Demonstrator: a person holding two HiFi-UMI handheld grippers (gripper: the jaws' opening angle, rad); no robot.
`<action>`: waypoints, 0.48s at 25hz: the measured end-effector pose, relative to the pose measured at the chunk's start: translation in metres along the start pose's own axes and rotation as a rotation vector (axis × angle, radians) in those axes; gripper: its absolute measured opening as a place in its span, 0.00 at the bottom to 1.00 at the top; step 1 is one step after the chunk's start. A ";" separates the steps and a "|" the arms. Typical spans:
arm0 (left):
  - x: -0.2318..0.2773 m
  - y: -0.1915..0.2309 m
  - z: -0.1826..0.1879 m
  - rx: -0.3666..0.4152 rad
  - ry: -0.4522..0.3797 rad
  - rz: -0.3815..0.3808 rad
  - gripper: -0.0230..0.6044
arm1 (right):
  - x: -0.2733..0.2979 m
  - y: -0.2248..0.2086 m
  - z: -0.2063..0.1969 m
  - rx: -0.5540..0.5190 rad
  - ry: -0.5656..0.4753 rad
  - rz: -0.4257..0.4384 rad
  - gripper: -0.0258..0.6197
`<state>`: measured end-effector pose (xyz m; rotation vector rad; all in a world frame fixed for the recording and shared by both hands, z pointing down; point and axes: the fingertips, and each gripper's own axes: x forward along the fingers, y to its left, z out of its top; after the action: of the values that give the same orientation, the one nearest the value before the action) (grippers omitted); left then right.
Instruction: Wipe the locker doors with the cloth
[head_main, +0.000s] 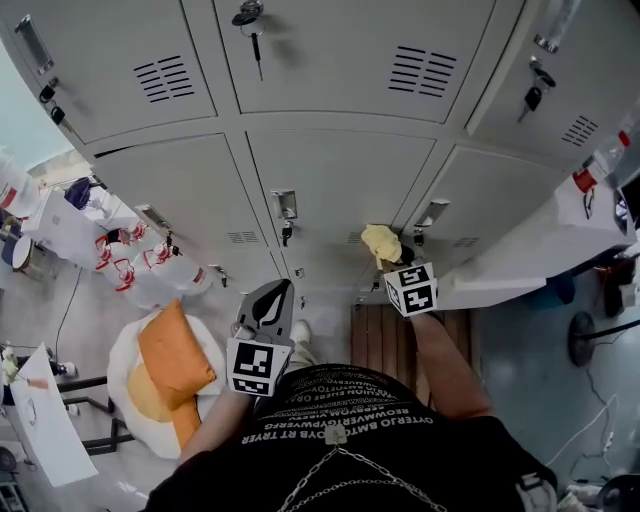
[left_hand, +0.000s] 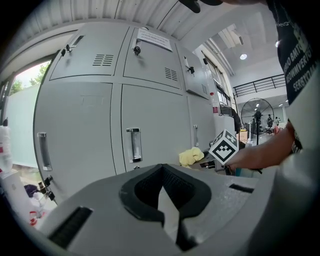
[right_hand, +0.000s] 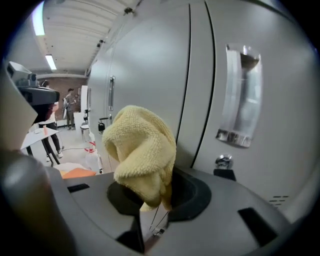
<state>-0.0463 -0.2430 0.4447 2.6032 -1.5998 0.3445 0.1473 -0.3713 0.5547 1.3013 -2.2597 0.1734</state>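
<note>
Jutting lengthwise from right gripper (right_hand: 152, 220) toward locker (right_hand: 150, 65): cloth (right_hand: 142, 150)

- Black short-sleeved T-shirt (head_main: 400, 455), with rows of pale printed lettering (head_main: 338, 400) across the chest.
- Silver chain (head_main: 330, 472) of small links round the neck, with a small square tag at its join.
- Left gripper (left_hand: 163, 170): a smooth grey moulded shell with a black, textured lining round the jaws and narrow dark slots in the casing.
- Right gripper (head_main: 398, 260): the same grey shell and black lining.
- Each gripper carries a marker cube, the left cube (head_main: 256, 366) and the right cube (head_main: 411, 288), both white with black square patterns.
</note>
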 end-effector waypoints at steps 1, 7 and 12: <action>-0.002 -0.003 0.001 0.007 -0.001 -0.001 0.05 | -0.010 0.001 0.005 -0.017 -0.045 -0.006 0.16; -0.014 -0.011 0.023 0.051 -0.054 0.025 0.04 | -0.096 0.008 0.052 -0.061 -0.286 -0.042 0.16; -0.032 -0.018 0.032 0.064 -0.074 0.047 0.04 | -0.161 0.029 0.072 -0.071 -0.396 -0.018 0.16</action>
<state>-0.0392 -0.2126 0.4078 2.6590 -1.7040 0.3108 0.1609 -0.2583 0.4170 1.4170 -2.5497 -0.1873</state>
